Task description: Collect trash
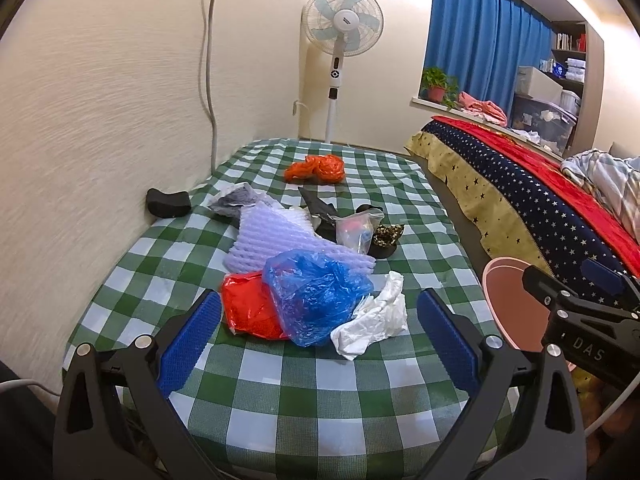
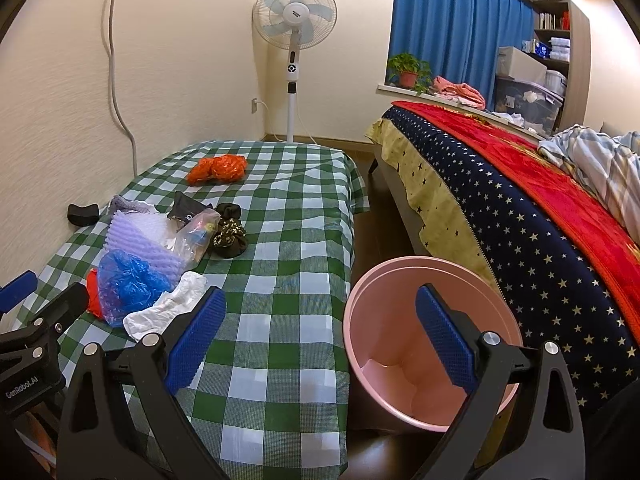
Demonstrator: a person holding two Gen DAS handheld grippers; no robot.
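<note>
Both grippers wide and empty over the trash heap

The left gripper (image 1: 316, 332) and right gripper (image 2: 320, 334) hung spread near the surface's front edge; slippery blue bag (image 1: 316, 296) might slide free before reaching the pink bin (image 2: 384, 344).

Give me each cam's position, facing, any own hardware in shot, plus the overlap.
Left wrist: on the left gripper, low over the checkered table, facing the blue plastic bag and white crumpled paper; open blue pads frame them, right gripper at right.
Right wrist: on the right gripper, facing table edge and pink trash bin; left gripper at left.
Shared: trash pile, orange bag, standing fan, bed.
</note>
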